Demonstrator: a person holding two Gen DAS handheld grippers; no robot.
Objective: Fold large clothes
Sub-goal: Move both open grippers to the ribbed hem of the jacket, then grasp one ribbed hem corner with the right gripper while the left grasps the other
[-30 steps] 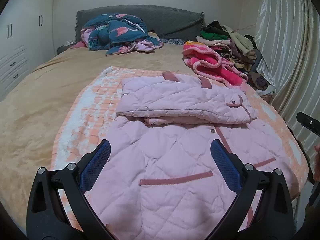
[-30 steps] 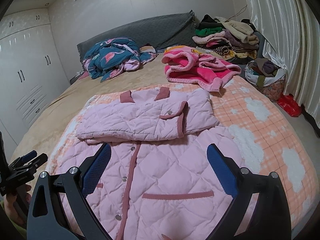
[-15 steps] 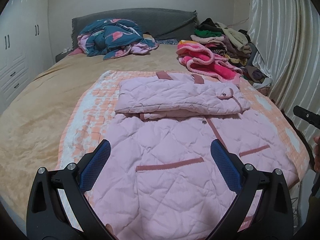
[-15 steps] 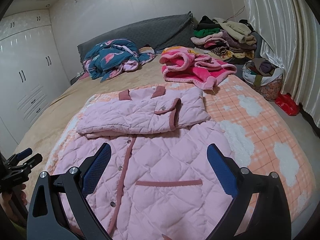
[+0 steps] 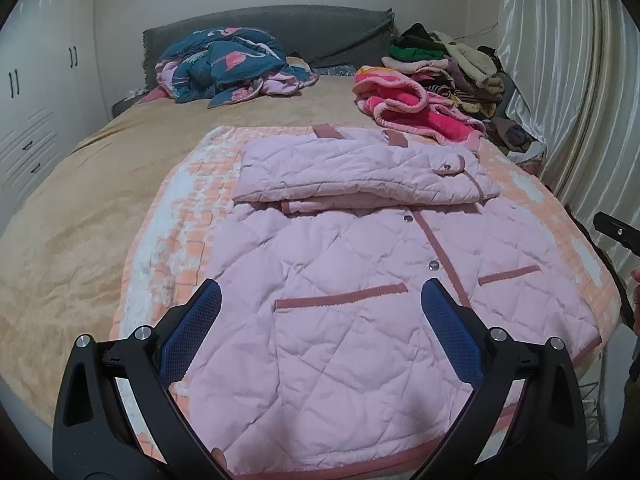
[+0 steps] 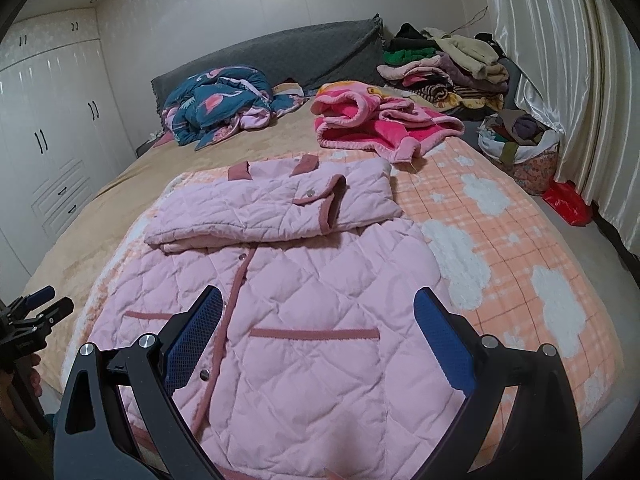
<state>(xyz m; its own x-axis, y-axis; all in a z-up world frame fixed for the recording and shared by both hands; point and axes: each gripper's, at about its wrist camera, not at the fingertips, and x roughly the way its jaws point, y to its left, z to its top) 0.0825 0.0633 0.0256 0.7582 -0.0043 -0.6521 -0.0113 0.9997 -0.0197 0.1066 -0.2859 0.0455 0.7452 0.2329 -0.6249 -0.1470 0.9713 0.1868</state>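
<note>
The bed (image 5: 80, 208) is wide and is covered with a tan plush sheet, with a grey headboard (image 5: 280, 28) at its far end. On the near part of the bed lies an orange checked blanket (image 6: 500, 240) with white cloud shapes. The pink quilted jacket (image 5: 340, 320) lies flat on this blanket, with its upper part folded down over the body. Near the headboard, a dark blue quilt (image 5: 228, 64) with pink flamingos lies in a heap on the sheet. To the right of it, a bright pink fleece garment (image 6: 372, 124) lies crumpled, partly touching the blanket's far edge. Behind it, a pile of folded clothes (image 6: 440, 64) stands at the far right corner.
</note>
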